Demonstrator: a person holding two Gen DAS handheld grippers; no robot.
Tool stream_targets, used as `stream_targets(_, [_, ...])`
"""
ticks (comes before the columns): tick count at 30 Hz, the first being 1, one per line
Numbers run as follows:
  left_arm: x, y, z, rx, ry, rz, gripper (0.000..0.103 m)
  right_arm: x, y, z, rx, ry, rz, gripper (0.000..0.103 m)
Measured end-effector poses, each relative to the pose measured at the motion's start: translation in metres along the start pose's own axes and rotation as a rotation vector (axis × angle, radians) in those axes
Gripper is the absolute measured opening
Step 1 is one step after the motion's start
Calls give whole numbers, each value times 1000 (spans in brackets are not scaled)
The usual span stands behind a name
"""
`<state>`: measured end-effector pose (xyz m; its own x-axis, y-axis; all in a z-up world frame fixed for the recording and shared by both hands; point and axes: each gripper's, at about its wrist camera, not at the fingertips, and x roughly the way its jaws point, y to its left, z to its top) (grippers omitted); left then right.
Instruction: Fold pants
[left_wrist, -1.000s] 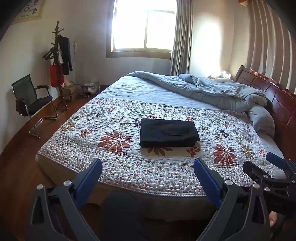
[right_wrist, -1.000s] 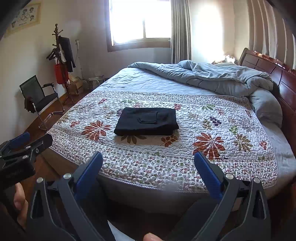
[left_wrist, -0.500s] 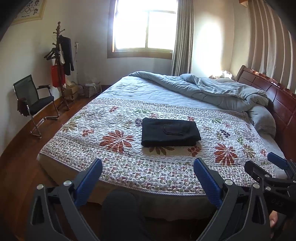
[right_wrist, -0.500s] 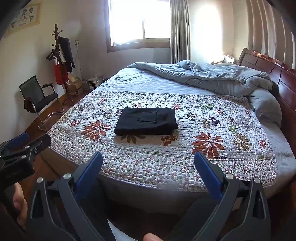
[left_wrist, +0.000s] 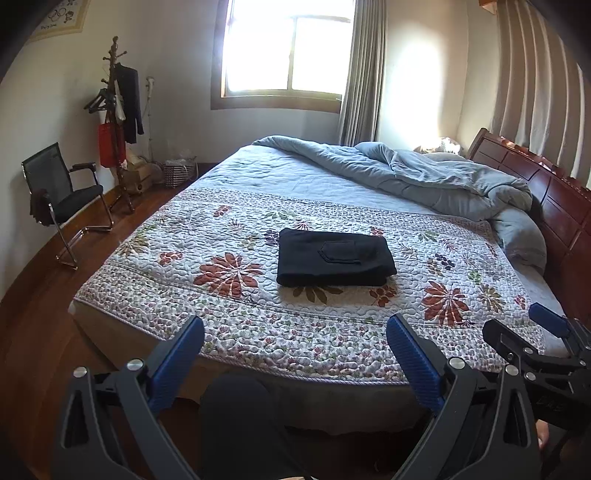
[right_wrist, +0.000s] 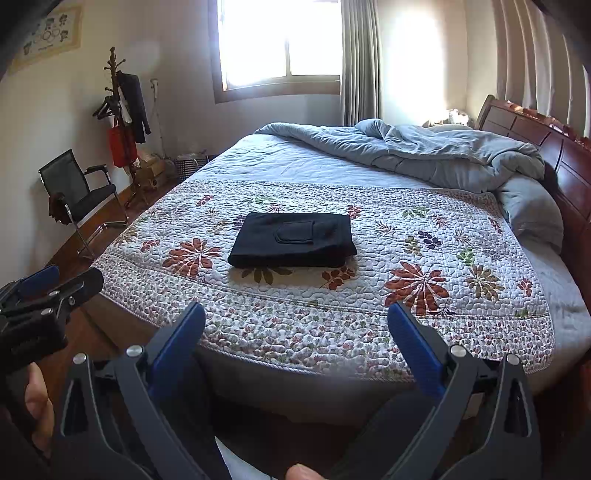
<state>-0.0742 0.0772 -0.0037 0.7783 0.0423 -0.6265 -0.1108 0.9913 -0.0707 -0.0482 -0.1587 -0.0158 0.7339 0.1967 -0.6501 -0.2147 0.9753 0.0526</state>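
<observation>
1. Lying folded into a flat dark rectangle: black pants (left_wrist: 334, 258), pocket flap facing up, resting near the middle of the floral quilt (left_wrist: 229, 295).
2. Covering the near part of the bed (right_wrist: 303, 162): that quilt, with a rumpled blue-grey duvet (left_wrist: 424, 173) bunching toward the wooden headboard (left_wrist: 554, 199).
3. Hanging back off the bed's near edge, well apart from the pants: left hand-held gripper (left_wrist: 295, 350), blue pads spreading wide, gripping nothing.
4. Hovering likewise beside it: right hand-held gripper (right_wrist: 297, 334), jaws gaping wide, carrying nothing.
5. Standing by the far wall: black chair (left_wrist: 66, 195) and coat rack (left_wrist: 118, 122), near the bright window (left_wrist: 288, 51).
</observation>
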Motion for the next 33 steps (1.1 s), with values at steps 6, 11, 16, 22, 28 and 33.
stream_targets(6, [0,0,0,-1,0,0,99,0,0,0,0,1,0,99])
stream_targets(11, [1,-1,-2,0,3,0,99,0,0,-1,0,3,0,99])
stream_targets(16, [1,0,-2,-2,5,0,99,0,-1,-1,-1,3,0,99])
stream_targets(22, [1,0,-2,-3,5,-1,99,0,-1,-1,-2,3,0,99])
stream_targets(28, [1,0,-2,-2,6,-1,99,0,0,-1,-2,3,-1,99])
stream_targets(33, [1,1,-2,-2,4,0,99,-1,0,-2,-9,3,2,99])
